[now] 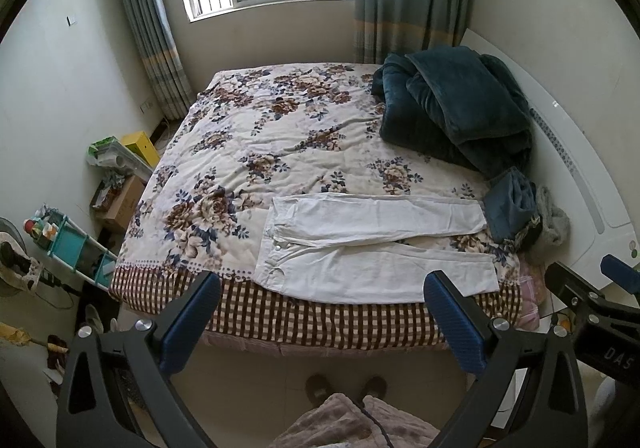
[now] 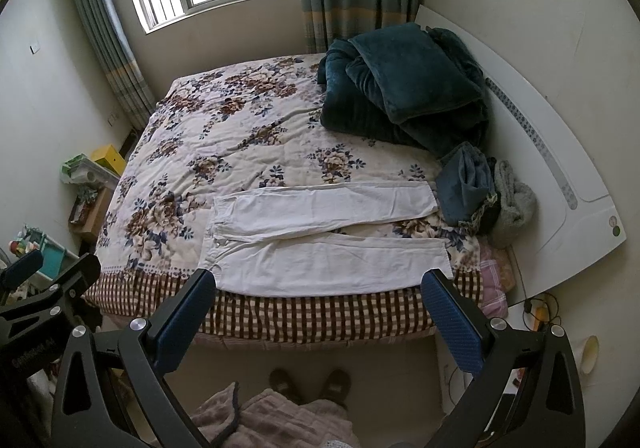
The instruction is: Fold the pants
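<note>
White pants (image 1: 372,244) (image 2: 324,236) lie flat on the near edge of the bed, waistband to the left, both legs stretched to the right and slightly apart. My left gripper (image 1: 322,290) hovers open above the bed's front edge, short of the pants, with nothing between its blue pads. In the right wrist view my right gripper (image 2: 318,286) is held the same way, open and empty. The right gripper also shows at the right edge of the left wrist view (image 1: 608,288), and the left gripper at the left edge of the right wrist view (image 2: 44,280).
A floral quilt (image 1: 256,136) covers the bed. A dark teal blanket (image 1: 452,108) is heaped at the far right, with folded clothes (image 1: 516,208) in front of it. A white headboard (image 1: 576,168) stands at the right. Boxes and a teal shelf (image 1: 76,248) crowd the left floor. A person's slippered feet (image 1: 344,388) stand below.
</note>
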Demonstrator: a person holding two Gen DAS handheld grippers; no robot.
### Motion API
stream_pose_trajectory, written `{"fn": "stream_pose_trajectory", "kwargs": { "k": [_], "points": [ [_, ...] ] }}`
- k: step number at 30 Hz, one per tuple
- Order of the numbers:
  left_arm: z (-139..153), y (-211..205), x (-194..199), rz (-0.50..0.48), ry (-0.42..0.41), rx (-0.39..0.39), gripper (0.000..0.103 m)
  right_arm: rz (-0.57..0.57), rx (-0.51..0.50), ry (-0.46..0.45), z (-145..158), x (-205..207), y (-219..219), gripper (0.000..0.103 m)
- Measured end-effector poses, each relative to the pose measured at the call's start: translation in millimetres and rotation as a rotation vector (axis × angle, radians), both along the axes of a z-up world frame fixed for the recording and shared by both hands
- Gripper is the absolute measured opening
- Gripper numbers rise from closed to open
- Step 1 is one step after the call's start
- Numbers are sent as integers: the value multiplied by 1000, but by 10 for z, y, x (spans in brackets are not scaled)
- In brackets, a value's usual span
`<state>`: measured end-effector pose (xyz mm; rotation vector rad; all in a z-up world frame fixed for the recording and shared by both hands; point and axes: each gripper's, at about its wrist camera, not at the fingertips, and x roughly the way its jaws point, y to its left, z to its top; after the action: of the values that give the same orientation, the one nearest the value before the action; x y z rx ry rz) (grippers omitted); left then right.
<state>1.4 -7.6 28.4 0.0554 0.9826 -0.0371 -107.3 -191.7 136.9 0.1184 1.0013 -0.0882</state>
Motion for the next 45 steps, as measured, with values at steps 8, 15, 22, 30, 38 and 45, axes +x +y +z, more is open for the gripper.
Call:
{"fn": "stream_pose_trajectory", "kwargs": {
  "k": [8, 15, 22, 30, 38, 45],
  "points": [
    [26, -3, 13, 1, -2, -1, 103, 0, -1, -3, -43, -31, 5, 103],
    [-11, -6, 0, 4, -5, -4, 103, -3, 0, -4, -59, -41, 8, 103],
    [-340, 85, 449, 33, -11, -11, 103, -48, 14, 1, -289, 156, 65, 103],
    [-962, 174, 1154, 42, 21, 8, 103, -144, 15, -8, -895, 780, 66, 103],
    [-1781, -90, 1979, 53, 126, 27, 103, -179, -14, 89, -1716, 1730, -274, 103],
    [-2503, -346, 2795, 117, 200, 59, 103, -153, 31, 180, -2711, 2942, -784, 103]
  ]
}}
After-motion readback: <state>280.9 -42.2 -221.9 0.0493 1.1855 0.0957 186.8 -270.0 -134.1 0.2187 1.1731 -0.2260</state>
